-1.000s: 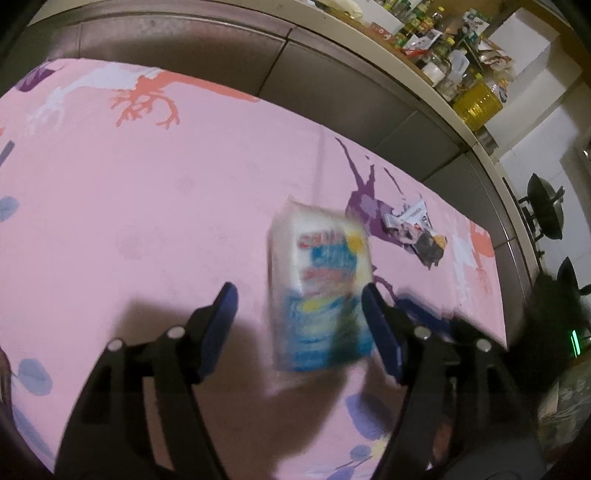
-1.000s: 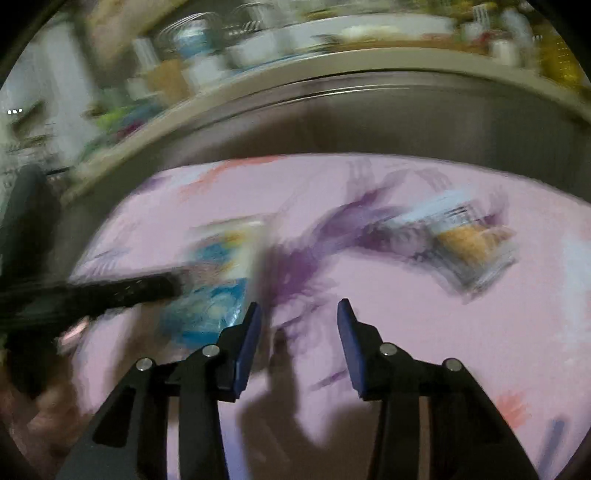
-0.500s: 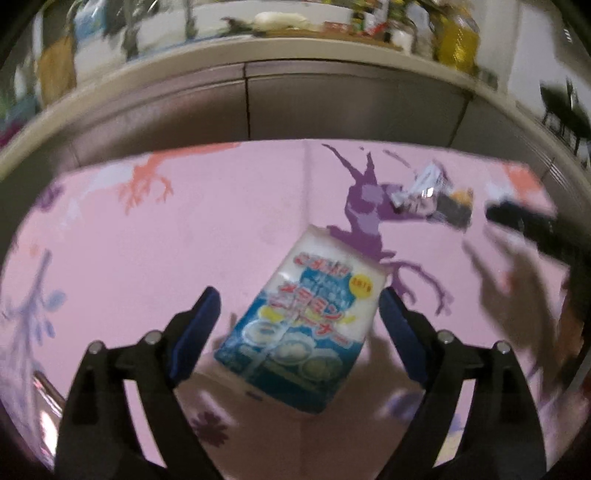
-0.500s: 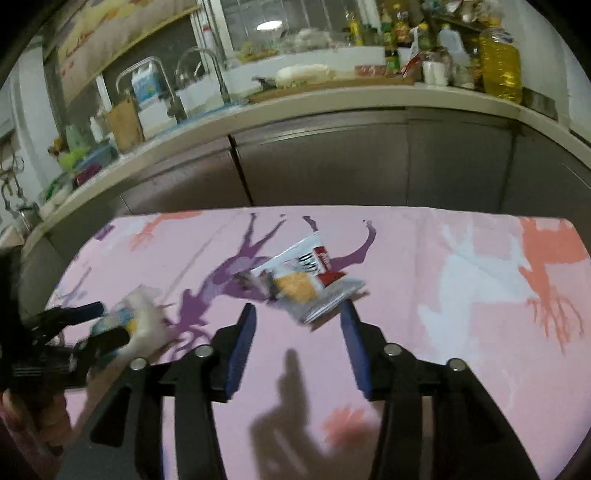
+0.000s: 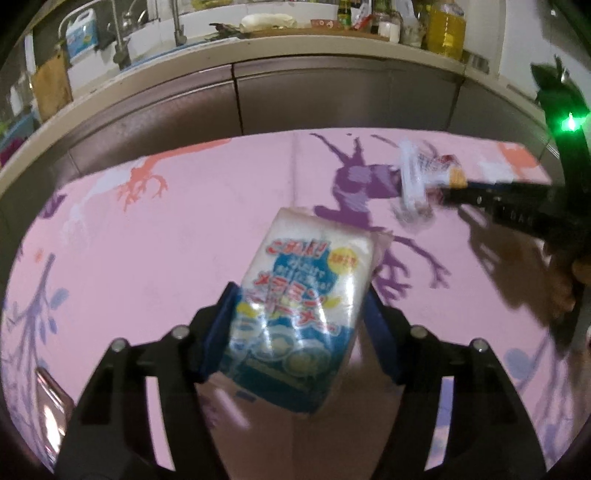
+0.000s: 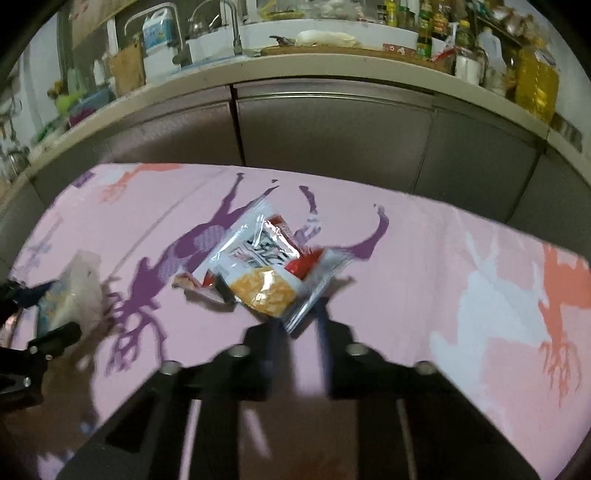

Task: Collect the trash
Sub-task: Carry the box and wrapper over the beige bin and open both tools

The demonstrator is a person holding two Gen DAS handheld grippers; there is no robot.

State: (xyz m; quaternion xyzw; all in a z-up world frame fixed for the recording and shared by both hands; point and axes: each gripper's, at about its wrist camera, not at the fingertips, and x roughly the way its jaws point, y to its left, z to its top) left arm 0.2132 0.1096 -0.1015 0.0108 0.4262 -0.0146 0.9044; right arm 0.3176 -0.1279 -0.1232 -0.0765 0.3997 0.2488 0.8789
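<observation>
Both our grippers have just closed: left gripper (image 5: pixel 297 325) clamps the sponge packet (image 5: pixel 299 317), right gripper (image 6: pixel 295 325) pinches the snack wrapper (image 6: pixel 266 269) on the pink tablecloth (image 6: pixel 424 258); only the right view shows the wrapper's printed face.

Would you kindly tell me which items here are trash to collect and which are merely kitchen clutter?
Part of the job:
- blue-and-white sponge packet, between the left gripper fingers
- snack wrapper, pinched by the right gripper

Just lying about:
- oil bottle
- blue-labelled jug
- pink tablecloth
</observation>
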